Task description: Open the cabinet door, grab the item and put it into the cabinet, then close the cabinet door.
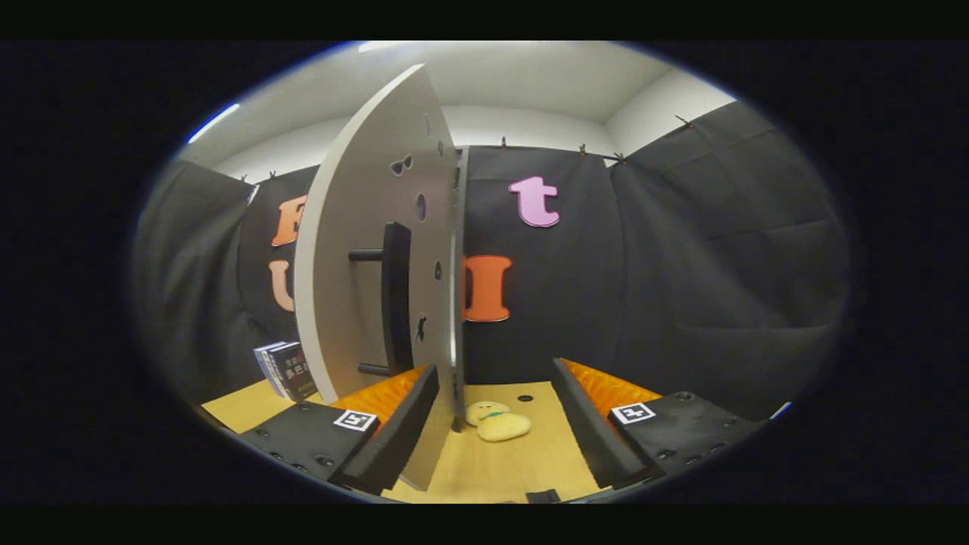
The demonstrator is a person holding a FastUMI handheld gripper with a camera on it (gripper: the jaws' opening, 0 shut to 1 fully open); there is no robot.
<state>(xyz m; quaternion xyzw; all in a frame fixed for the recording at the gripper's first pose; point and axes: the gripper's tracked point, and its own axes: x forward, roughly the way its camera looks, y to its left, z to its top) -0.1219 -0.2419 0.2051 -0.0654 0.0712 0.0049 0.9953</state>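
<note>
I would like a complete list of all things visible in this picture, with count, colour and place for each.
cabinet door: one, white, swung open, standing edge-on just ahead of the claw's left finger.
door handle: one, black bar, upright on the door's face.
plush toy: one, pale yellow with a green band, lying on the table beyond the fingers, beside the door's lower edge.
boxes: two or so, dark with white sides, standing on the table behind the door.
table: one, light wood colour, under everything.
claw: one, fingers spread apart, holding nothing.
</note>
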